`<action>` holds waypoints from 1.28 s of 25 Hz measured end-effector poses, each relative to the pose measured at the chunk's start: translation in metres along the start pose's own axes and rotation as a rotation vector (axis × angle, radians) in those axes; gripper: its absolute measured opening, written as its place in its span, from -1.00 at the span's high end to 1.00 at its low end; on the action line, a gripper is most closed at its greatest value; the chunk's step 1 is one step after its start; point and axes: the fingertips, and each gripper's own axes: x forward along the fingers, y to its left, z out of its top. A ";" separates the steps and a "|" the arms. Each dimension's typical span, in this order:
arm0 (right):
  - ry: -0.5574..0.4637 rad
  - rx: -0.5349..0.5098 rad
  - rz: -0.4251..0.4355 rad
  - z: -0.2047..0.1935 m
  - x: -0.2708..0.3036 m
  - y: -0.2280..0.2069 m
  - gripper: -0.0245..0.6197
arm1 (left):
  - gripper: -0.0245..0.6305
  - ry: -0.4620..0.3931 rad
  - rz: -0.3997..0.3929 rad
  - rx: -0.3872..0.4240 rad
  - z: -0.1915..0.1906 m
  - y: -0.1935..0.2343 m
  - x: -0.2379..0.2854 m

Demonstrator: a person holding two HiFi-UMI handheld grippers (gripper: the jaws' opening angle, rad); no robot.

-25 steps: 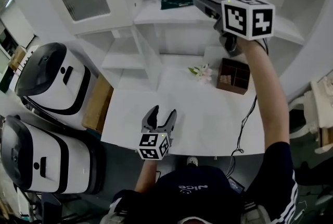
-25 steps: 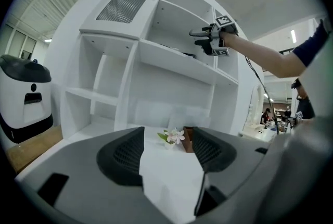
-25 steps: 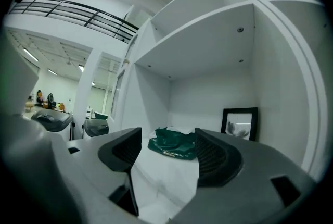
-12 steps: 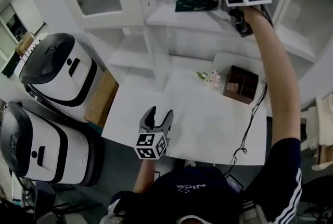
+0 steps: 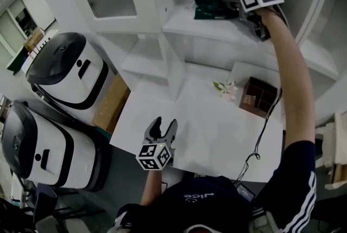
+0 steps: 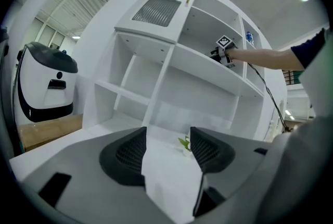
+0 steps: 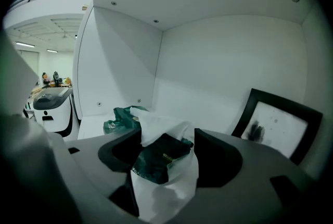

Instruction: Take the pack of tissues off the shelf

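The pack of tissues (image 5: 211, 5) is dark green with white tissue poking out, and it lies on the upper shelf (image 5: 184, 23). My right gripper (image 5: 229, 5) reaches into that shelf from the right. In the right gripper view the pack (image 7: 158, 158) lies between the jaws of my right gripper (image 7: 164, 137), which stand open around its near end. My left gripper (image 5: 161, 128) hovers low over the white table's front edge (image 5: 179, 159). Its jaws have just been closing a little and hold nothing; the left gripper view (image 6: 167, 137) shows only table between them.
A black picture frame (image 7: 276, 124) leans at the back of the shelf, right of the pack. On the table stand a brown compartment box (image 5: 259, 97) and a small flower (image 5: 226, 87). Two white appliances (image 5: 65, 72) and a cardboard box (image 5: 111, 104) sit left.
My right gripper has moved left and deeper into the shelf, up to the pack. The left gripper has drifted slightly left toward the table's front edge.
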 end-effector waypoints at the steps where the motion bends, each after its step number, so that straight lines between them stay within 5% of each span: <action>1: 0.015 -0.003 0.008 -0.003 0.004 0.001 -0.08 | 0.12 -0.008 -0.002 -0.011 0.000 0.001 0.001; 3: 0.040 -0.013 0.011 -0.007 0.011 0.001 -0.02 | 0.14 -0.016 -0.006 -0.027 0.000 0.002 0.002; 10: 0.009 -0.019 0.026 -0.005 0.012 0.004 0.79 | 0.18 -0.025 -0.003 -0.050 0.000 0.005 0.005; 18: -0.026 -0.099 0.003 -0.001 0.009 0.012 0.83 | 0.21 -0.019 -0.007 -0.033 0.001 0.004 0.004; 32: -0.248 -0.181 -0.092 0.032 -0.080 0.029 0.85 | 0.21 -0.011 -0.052 -0.007 -0.004 -0.010 -0.007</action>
